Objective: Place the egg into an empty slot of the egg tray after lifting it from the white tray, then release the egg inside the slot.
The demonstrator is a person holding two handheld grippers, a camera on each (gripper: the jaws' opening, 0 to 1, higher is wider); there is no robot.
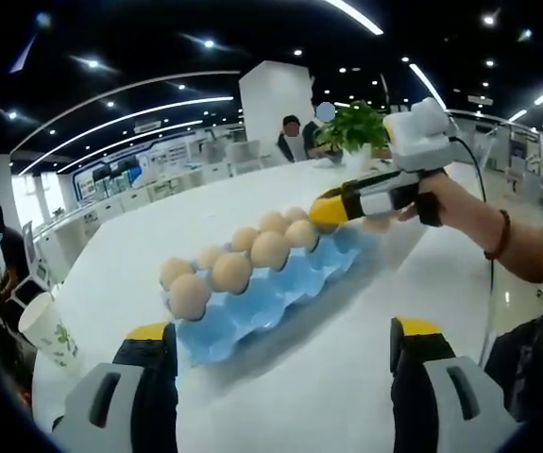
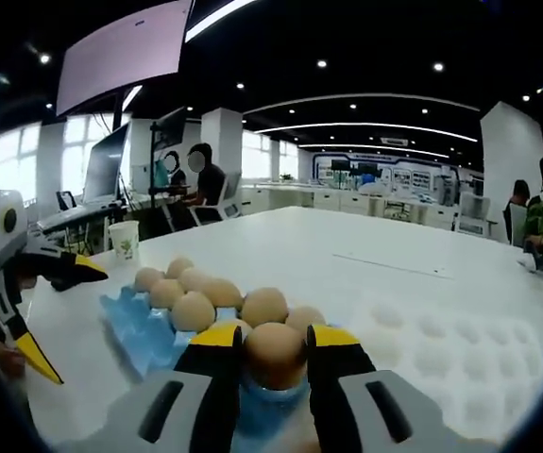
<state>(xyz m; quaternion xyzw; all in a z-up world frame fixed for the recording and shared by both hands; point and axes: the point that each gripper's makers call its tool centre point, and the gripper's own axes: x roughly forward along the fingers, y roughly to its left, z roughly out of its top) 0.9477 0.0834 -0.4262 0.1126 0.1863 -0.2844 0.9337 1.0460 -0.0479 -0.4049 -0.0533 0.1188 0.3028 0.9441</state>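
We saw a white table (image 1: 347, 377) in a large open office, with a blue egg tray (image 1: 262, 302) lying on it. The tray's long axis ran from near left to far right in the left gripper view, and brown eggs filled most of its far row.

In the right gripper view, the right gripper (image 2: 276, 354) had its yellow-tipped jaws clamped on one brown egg (image 2: 276, 351). The egg sat directly between the jaws, low over the near end of the egg tray (image 2: 148, 326), seemingly resting in or just above a blue slot; we could not tell whether it touched the bottom. A white tray (image 2: 460, 354) with round hollows lay just to the right of it.

From the left gripper view, the right gripper (image 1: 332, 209) reached in from the right to the tray's far end, held by a person's hand (image 1: 432, 193). The left gripper (image 1: 285, 344) hung near the tray's other end, jaws wide apart and holding nothing.

We judged the right gripper the one in place for the release: the slot lay straight beneath the egg, so the jaws needed only to part.
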